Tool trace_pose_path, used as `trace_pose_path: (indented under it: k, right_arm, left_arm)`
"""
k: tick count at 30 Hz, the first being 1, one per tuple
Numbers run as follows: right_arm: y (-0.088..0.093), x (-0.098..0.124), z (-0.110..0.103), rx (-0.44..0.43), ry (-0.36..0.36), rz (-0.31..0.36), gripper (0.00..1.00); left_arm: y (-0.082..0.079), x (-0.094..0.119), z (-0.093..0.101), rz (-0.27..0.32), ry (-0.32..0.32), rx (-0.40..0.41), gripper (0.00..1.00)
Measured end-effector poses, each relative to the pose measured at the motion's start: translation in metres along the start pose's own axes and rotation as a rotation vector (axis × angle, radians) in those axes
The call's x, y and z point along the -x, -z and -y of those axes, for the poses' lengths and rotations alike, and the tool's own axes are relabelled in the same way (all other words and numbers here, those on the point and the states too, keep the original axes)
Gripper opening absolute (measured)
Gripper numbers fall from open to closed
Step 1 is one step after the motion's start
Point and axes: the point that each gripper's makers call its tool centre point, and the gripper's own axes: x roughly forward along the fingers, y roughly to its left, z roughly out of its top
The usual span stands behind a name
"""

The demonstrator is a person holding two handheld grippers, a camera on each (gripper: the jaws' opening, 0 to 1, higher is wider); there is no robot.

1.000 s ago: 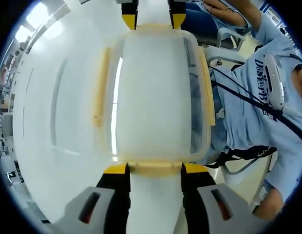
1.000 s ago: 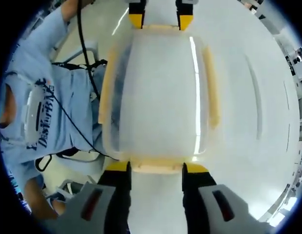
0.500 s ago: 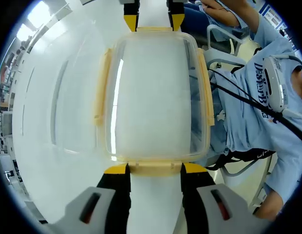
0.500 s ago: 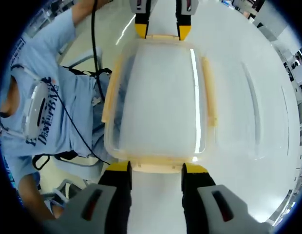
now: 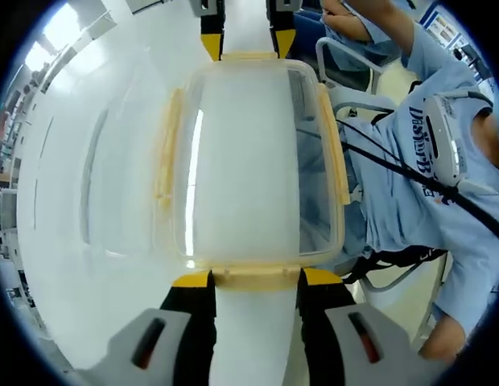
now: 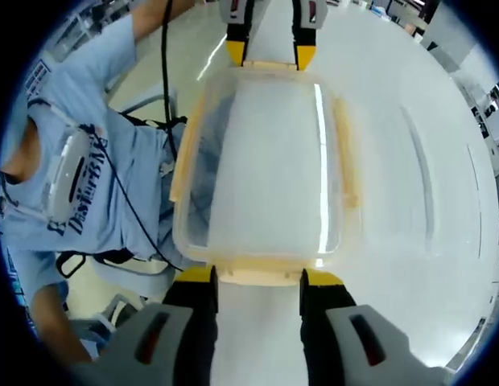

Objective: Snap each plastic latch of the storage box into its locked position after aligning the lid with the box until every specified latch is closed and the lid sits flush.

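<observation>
A clear storage box [image 5: 245, 161] with its lid on and pale yellow latches hangs between my two grippers, one at each short end. The left gripper [image 5: 256, 277] is shut on the near end latch [image 5: 256, 281], its yellow tips against the latch's two ends. At the far end the right gripper [image 5: 243, 36] straddles the opposite latch. From the other side, the right gripper [image 6: 257, 276] is shut on its end latch [image 6: 257, 280], with the box [image 6: 270, 169] ahead and the left gripper [image 6: 270, 48] beyond. The long-side latches [image 5: 167, 145] [image 5: 334, 145] lie against the box's sides.
A glossy white table [image 5: 88, 177] spreads along one long side of the box, also the table [image 6: 426, 177]. A person in a light blue shirt [image 5: 426, 177] [image 6: 72, 185] with black cables stands at the other side. A chair frame [image 5: 346, 76] shows near the person.
Both views have swung while the box stays fixed between the jaws. More of the box's side wall facing the person now shows, and the far gripper sits higher in each view.
</observation>
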Motion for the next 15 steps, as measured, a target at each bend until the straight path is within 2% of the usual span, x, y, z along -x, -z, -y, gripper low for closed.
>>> trace_pose_path:
  k: [9, 15]
  right_arm:
    - [-0.002, 0.014, -0.005, 0.006, 0.010, 0.016, 0.37]
    - [-0.002, 0.022, -0.010, 0.009, 0.010, 0.023, 0.37]
  left_arm:
    - [-0.004, 0.005, 0.008, -0.005, -0.002, 0.000, 0.39]
    - [-0.008, 0.018, 0.011, 0.006, -0.015, -0.007, 0.39]
